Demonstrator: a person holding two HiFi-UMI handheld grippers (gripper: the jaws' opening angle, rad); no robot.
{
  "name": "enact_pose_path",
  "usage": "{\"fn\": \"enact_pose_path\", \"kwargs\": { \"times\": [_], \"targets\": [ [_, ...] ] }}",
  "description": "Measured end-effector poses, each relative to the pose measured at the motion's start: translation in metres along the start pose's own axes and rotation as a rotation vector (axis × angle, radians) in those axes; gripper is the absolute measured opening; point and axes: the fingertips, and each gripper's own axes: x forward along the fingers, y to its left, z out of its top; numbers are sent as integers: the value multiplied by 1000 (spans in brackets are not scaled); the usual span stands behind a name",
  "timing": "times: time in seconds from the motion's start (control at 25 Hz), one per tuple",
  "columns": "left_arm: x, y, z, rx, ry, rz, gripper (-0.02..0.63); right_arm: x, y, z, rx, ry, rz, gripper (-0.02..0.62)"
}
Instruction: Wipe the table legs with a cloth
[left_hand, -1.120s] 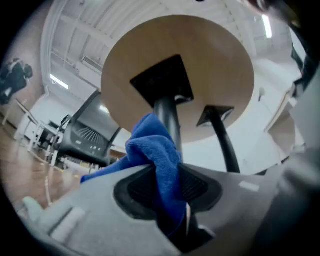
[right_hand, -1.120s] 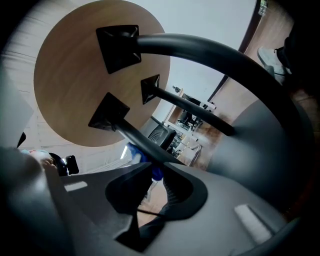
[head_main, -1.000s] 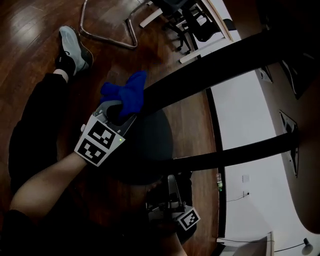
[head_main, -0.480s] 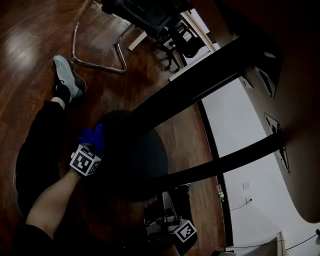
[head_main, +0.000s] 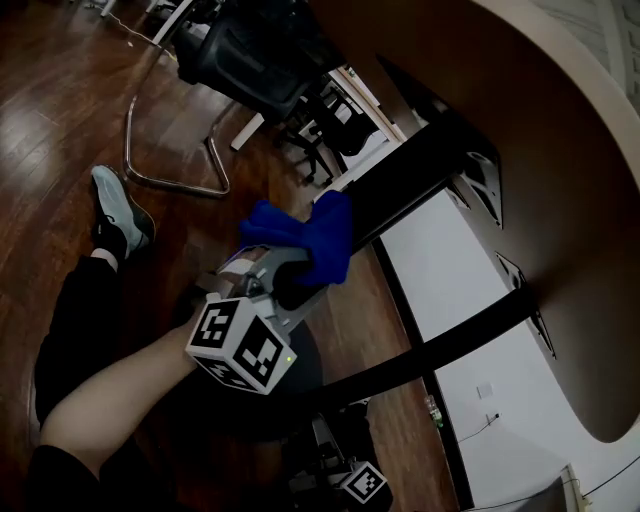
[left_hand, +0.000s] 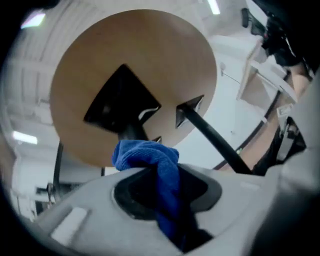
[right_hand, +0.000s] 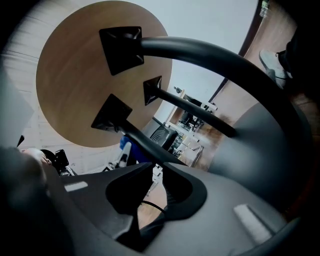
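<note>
My left gripper (head_main: 290, 268) is shut on a blue cloth (head_main: 305, 235), which presses against the upper black table leg (head_main: 410, 185) just below the round brown table underside (head_main: 570, 200). In the left gripper view the blue cloth (left_hand: 161, 165) bunches out between the jaws of my left gripper (left_hand: 160, 180), with the brown table underside (left_hand: 135, 65) and a black leg (left_hand: 215, 140) beyond. A second black leg (head_main: 450, 335) runs lower. My right gripper (head_main: 328, 445) sits low by the table's dark base; in its own view my right gripper (right_hand: 159, 169) has its tips together with nothing between them.
A black office chair (head_main: 255, 55) and a chrome chair frame (head_main: 170, 180) stand on the wooden floor behind. The person's shoe (head_main: 118, 215) and dark trouser leg lie at left. A white wall (head_main: 450, 280) is beyond the legs. The round dark table base (head_main: 300, 370) lies under my left arm.
The left gripper dipped down to the base with the cloth, then rose up along the leg and rolled. The head view has tilted upward. The right gripper stayed put.
</note>
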Motion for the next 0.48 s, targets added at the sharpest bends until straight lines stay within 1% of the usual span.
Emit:
{"fn": "enact_pose_path", "kwargs": {
  "times": [0.04, 0.08, 0.12, 0.16, 0.28, 0.36, 0.44, 0.48],
  "targets": [
    [13, 9, 28, 101, -27, 1, 115, 3, 3, -2, -6, 6, 7, 64],
    [26, 19, 53, 179, -45, 6, 115, 5, 6, -4, -10, 9, 13, 64],
    [40, 30, 75, 230, -56, 13, 115, 5, 8, -5, -11, 10, 15, 64],
    [52, 42, 93, 262, -62, 17, 115, 4, 8, -6, -11, 10, 15, 64],
    [76, 70, 132, 343, -74, 18, 114, -5, 3, -8, -10, 5, -2, 64],
    [78, 83, 146, 387, -78, 24, 114, -10, -5, -4, -14, 2, -12, 64],
    [73, 88, 146, 392, -89, 42, 114, -14, -11, -1, -7, -6, -22, 64],
    [68, 90, 140, 370, -99, 61, 114, -17, -14, 0, -1, -11, -28, 64]
  ]
}}
